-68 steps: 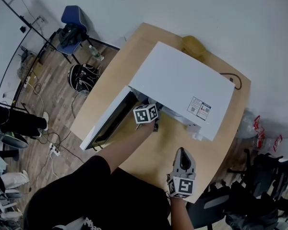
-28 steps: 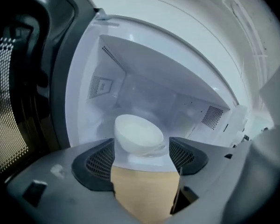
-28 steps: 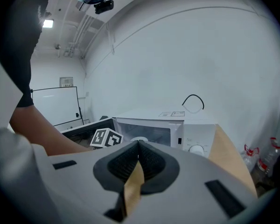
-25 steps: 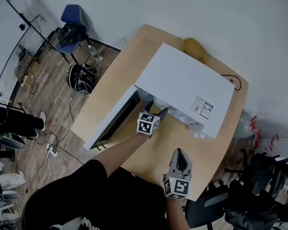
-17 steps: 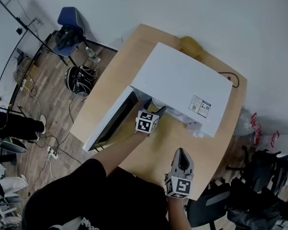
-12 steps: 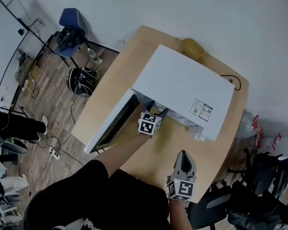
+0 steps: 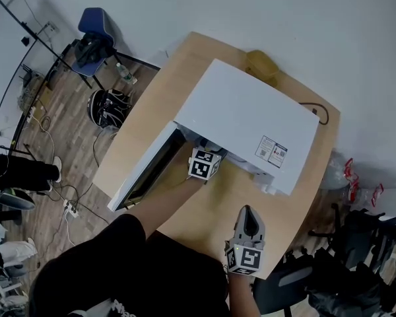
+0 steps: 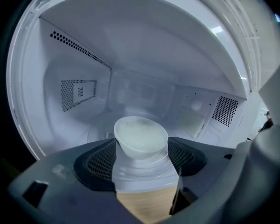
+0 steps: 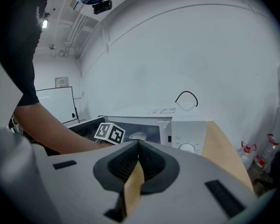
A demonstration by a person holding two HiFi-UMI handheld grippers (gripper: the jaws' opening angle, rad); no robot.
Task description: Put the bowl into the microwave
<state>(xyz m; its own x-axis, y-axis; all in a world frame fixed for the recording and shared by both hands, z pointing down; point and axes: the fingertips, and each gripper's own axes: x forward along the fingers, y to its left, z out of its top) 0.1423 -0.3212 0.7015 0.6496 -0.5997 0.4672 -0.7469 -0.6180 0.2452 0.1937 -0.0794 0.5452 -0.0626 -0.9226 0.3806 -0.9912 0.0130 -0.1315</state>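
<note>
The white microwave [image 7: 251,121] stands on the wooden table [image 7: 211,210] with its door [image 7: 142,174] swung open to the left. My left gripper [image 7: 204,156] reaches into the cavity mouth. In the left gripper view the pale bowl [image 8: 141,135] sits between the two pads, rim touching both, just over the glass turntable [image 8: 140,174]. My left gripper [image 8: 141,149] is shut on the bowl. My right gripper [image 7: 249,211] hovers near the table's front edge, shut and empty. The right gripper view shows its jaws [image 9: 137,148] meeting, with the microwave [image 9: 186,129] ahead.
A yellowish object [image 7: 263,63] lies behind the microwave, and a black cable [image 7: 320,114] loops at its right rear. On the floor to the left are a blue chair [image 7: 96,28] and a dark bag [image 7: 109,107]. Dark chairs [image 7: 356,263] crowd the right.
My left gripper has edged forward, deeper into the microwave mouth, with the bowl between its pads. The right gripper has stayed near the front edge.
</note>
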